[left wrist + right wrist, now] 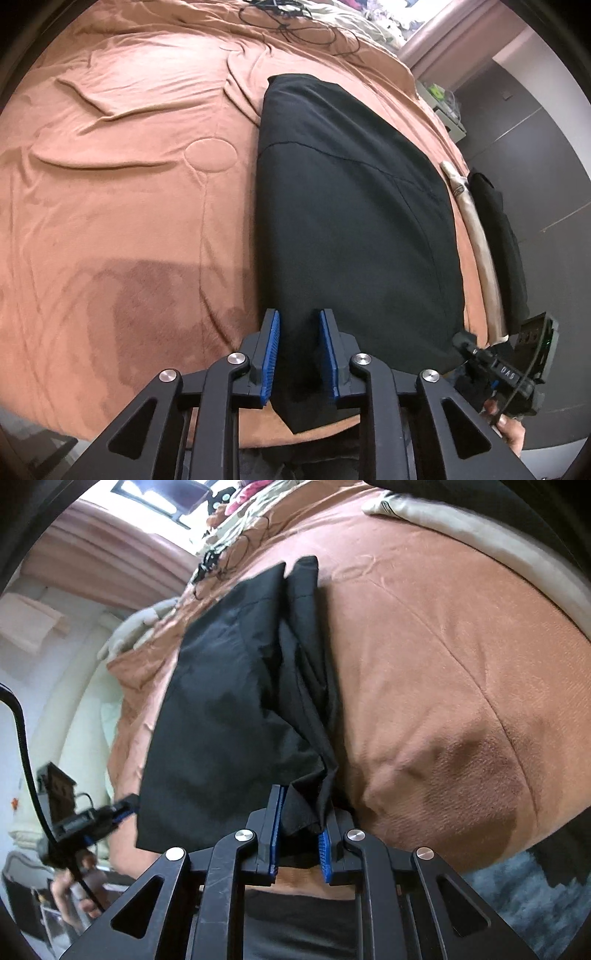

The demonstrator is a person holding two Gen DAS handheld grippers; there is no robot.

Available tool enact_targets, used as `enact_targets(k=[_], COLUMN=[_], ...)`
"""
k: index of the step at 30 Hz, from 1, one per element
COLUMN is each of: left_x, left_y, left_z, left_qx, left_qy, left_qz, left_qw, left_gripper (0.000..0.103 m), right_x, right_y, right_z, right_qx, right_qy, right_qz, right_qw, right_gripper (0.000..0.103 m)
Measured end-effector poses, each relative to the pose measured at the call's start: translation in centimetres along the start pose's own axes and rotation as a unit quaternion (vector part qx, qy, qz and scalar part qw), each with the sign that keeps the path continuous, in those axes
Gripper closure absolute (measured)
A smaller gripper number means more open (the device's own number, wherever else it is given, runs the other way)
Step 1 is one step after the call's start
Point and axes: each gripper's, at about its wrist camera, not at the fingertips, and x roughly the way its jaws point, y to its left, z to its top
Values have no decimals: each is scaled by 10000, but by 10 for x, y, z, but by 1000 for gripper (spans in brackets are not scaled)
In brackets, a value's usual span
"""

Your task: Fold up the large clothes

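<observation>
A large black garment [351, 206] lies folded lengthwise on the brown bedspread [129, 184]. My left gripper [299, 325] has its blue pads apart, with the garment's near corner lying between them; the pads do not press it. My right gripper [301, 814] also has its pads apart, and a bunched black corner of the garment [236, 709] sits between them. In the left wrist view the right gripper [509, 373] shows at the garment's right near corner. In the right wrist view the left gripper [92, 819] shows at the garment's left near corner.
Black cables [295, 26] lie at the far end of the bed. A beige cloth strip [476, 229] and another dark garment [498, 236] lie along the bed's right edge. A dark wardrobe [535, 155] stands beyond. Grey carpet [535, 893] is below the bed.
</observation>
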Motion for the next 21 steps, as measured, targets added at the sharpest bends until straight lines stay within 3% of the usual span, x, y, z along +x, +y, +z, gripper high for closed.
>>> enact_targets(k=[2, 4, 6, 10, 17, 21], left_x=[1, 5, 7, 14, 29, 42], left_y=[2, 5, 7, 5, 4, 6], left_z=[4, 11, 18, 34, 66, 87], left_qx=[-22, -85, -132, -145, -132, -145], left_qy=[-22, -36, -95, -142, -177, -189], left_qz=[31, 44, -5, -40, -171, -148], left_qw=[10000, 9999, 9999, 9998, 9996, 9996], left_gripper=[70, 54, 38, 36, 36, 36], right_x=[1, -2, -6, -14, -1, 20], right_y=[-3, -6, -8, -8, -8, -8], right_z=[0, 3, 8, 27, 66, 92], right_qx=[47, 147, 198, 175, 180, 178], right_qy=[43, 54, 39, -86, -79, 47], right_qz=[-84, -172, -15, 56, 281, 449], right_qw=[9999, 9997, 9998, 9998, 9994, 9988], right_gripper=[82, 62, 59, 42, 39, 26])
